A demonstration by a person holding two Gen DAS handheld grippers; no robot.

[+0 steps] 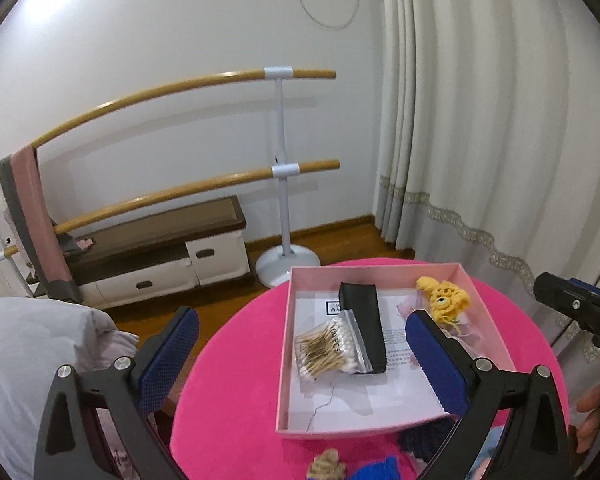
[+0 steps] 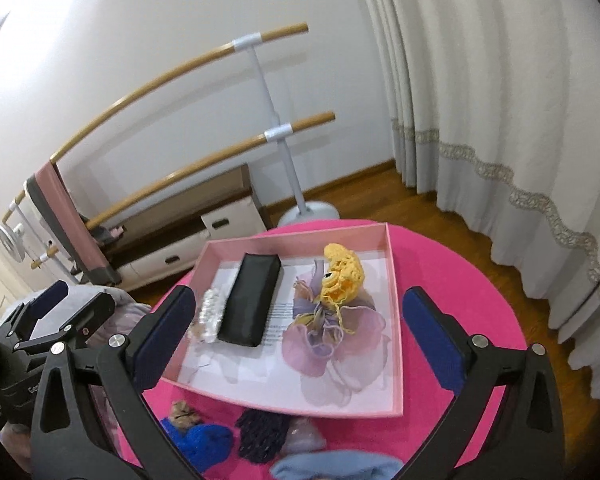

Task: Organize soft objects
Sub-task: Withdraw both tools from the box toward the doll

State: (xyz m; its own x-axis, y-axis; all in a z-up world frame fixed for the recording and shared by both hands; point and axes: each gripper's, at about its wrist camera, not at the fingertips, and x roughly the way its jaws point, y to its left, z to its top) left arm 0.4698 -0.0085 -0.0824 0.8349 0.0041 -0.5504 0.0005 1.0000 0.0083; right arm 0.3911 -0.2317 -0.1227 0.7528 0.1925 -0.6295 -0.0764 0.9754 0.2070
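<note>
A shallow pink box (image 1: 384, 270) (image 2: 396, 312) sits on a round pink table (image 1: 236, 400) (image 2: 460, 280). Inside lie a black pouch (image 1: 364, 320) (image 2: 254, 300), a bag of cotton swabs (image 1: 328, 350) (image 2: 210, 314), a yellow crocheted piece (image 1: 446, 300) (image 2: 342, 276) and a sheer pink-purple fabric flower (image 2: 332, 340). In front of the box lie a blue knit piece (image 2: 204, 442), a dark navy knit piece (image 2: 262, 436), a tan tuft (image 1: 326, 466) (image 2: 184, 412) and a light blue cloth (image 2: 332, 468). My left gripper (image 1: 300, 356) and right gripper (image 2: 296, 344) hover open above the box, holding nothing.
A ballet barre stand (image 1: 284, 168) (image 2: 276, 132) with a pink-grey cloth (image 1: 32, 216) stands by the wall, a low drawer bench (image 1: 168, 256) behind it. White curtains (image 1: 500, 120) hang right. Grey bedding (image 1: 32, 360) lies left. A hand (image 1: 592, 404) shows at the right edge.
</note>
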